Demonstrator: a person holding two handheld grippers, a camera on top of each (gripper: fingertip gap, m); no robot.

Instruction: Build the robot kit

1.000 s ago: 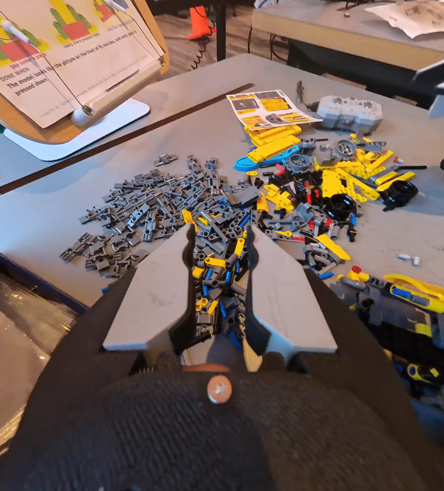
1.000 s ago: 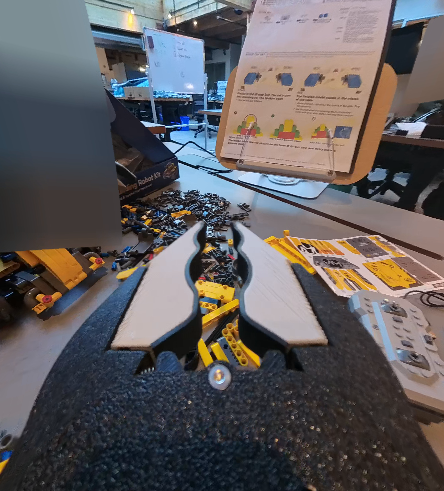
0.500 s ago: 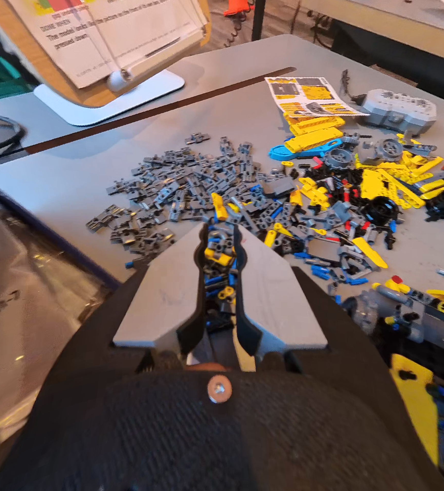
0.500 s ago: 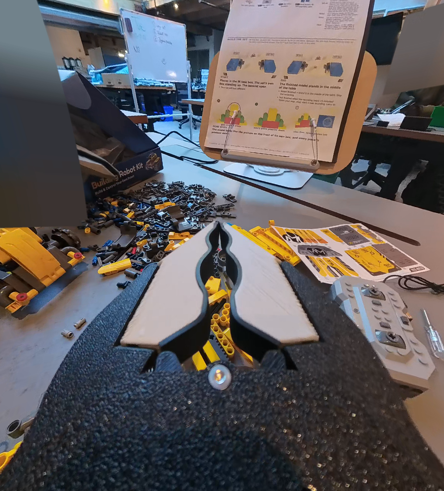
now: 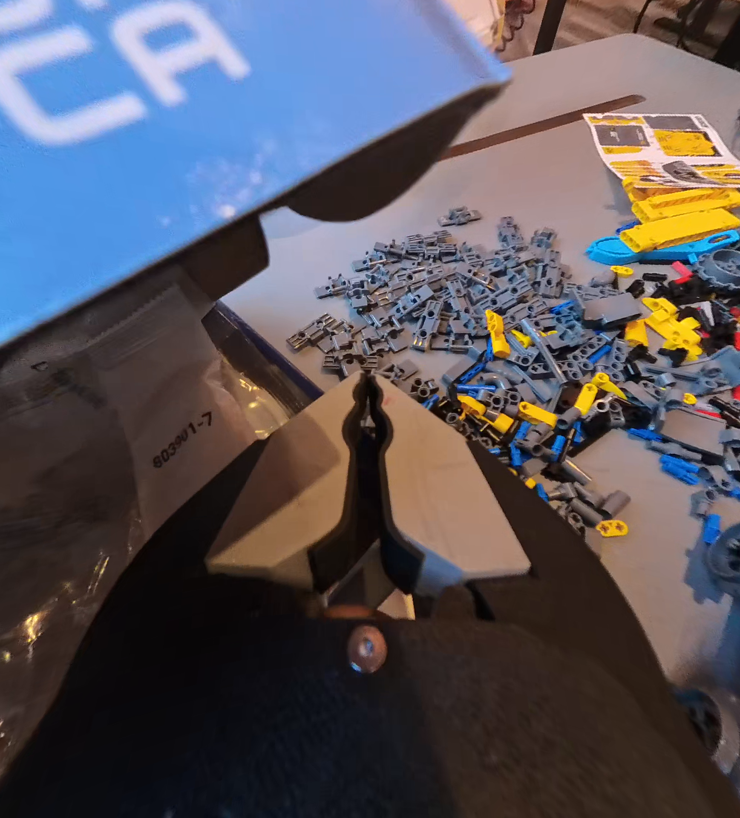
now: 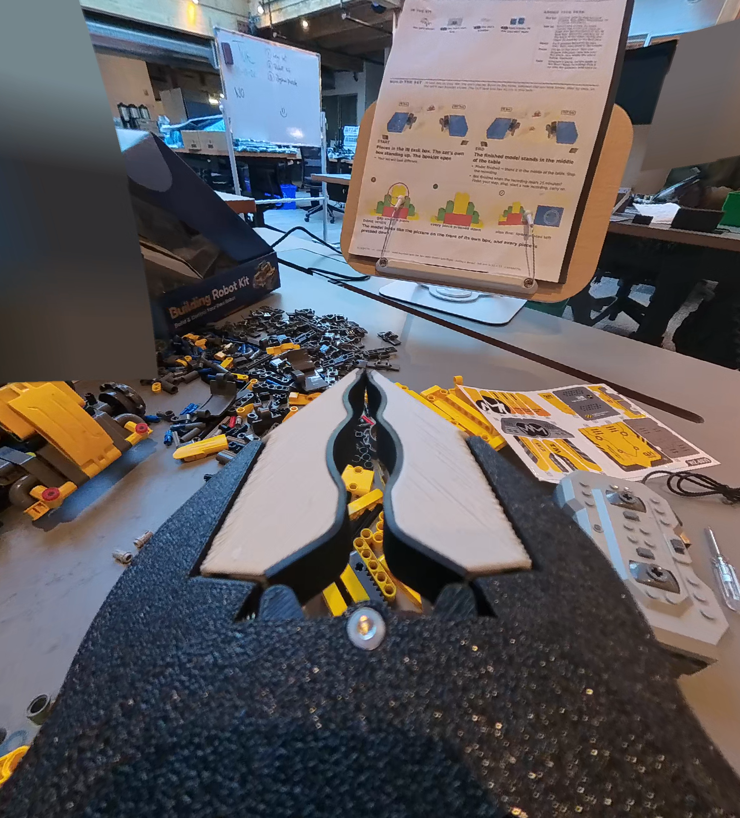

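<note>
Left gripper [image 5: 367, 384]: tips pressed together, empty, by the box flap [image 5: 173, 133]; I'd keep clear.
Right gripper [image 6: 366, 380]: tips together, empty, above loose bricks [image 6: 270, 354].

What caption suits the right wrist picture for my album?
Shut right gripper hovers over scattered building pieces beside a sticker sheet.

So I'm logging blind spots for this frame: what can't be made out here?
- Left wrist view: the blue box flap is blurred and cut off by the top and left edges; it hides the table behind it.
- Left wrist view: whatever the clear plastic bag holds is lost in glare.
- Right wrist view: a grey mosaic patch covers the upper left.
- Right wrist view: the right gripper hides the yellow pieces under it.
</note>
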